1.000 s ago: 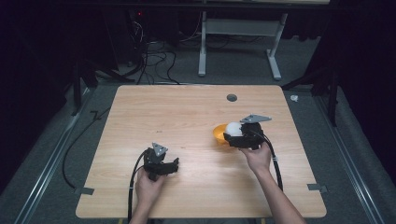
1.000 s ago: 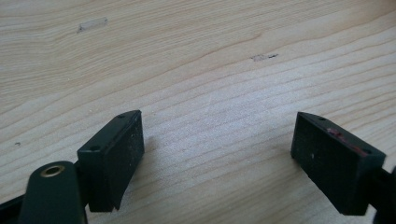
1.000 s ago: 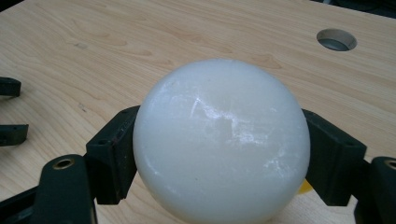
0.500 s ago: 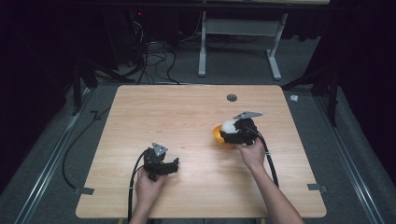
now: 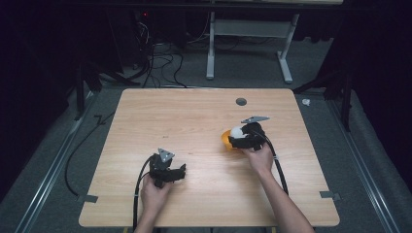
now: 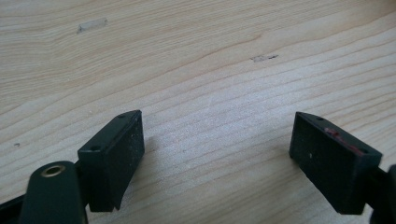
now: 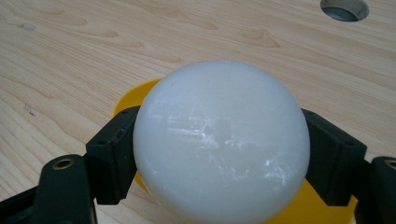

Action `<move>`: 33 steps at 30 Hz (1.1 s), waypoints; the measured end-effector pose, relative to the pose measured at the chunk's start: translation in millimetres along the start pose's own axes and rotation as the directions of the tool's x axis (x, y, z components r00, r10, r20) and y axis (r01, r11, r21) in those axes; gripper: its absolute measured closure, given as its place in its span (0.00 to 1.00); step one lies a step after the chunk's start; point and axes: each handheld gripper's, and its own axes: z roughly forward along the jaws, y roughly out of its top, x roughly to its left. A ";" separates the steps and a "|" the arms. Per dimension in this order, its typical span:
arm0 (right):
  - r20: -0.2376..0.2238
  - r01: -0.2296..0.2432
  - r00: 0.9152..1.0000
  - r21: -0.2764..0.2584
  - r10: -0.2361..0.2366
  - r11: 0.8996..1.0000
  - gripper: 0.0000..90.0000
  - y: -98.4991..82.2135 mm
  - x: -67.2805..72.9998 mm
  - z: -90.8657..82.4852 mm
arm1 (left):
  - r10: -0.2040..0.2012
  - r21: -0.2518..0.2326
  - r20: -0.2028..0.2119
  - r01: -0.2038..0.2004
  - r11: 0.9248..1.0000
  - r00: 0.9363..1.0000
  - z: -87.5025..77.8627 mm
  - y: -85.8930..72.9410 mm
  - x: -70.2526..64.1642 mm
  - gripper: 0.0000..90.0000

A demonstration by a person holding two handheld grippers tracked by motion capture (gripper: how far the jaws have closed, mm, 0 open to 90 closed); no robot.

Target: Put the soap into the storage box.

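While the right hand-held gripper (image 7: 219,154) pinches the white ball (image 7: 219,140) directly above the yellow dish (image 5: 226,140) on the bench (image 5: 194,116), the left hand-held gripper (image 6: 219,158) rests spread, well apart.

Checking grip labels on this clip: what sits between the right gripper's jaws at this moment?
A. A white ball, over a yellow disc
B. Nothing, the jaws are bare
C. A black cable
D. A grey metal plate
A: in the right gripper view the white ball sits between the two black jaws of the right gripper, pressed on both sides, with the yellow disc showing beneath it on the table.
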 end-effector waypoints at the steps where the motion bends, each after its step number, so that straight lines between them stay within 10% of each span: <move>1: 0.000 0.000 1.000 -0.002 0.000 1.000 0.26 0.1 -0.6 0.9 | 0.000 0.000 0.000 0.000 1.000 1.000 0.0 0.0 0.0 0.20; 18: 0.015 -0.022 1.000 0.052 0.021 0.998 0.25 -3.7 -4.3 11.1 | 0.000 -0.001 -0.003 0.000 1.000 1.000 0.1 0.0 -0.1 0.21; 33: 0.002 -0.029 1.000 -0.041 0.029 0.999 0.25 4.1 -5.6 -8.7 | 0.000 -0.001 -0.004 0.000 1.000 1.000 0.1 0.1 -0.2 0.21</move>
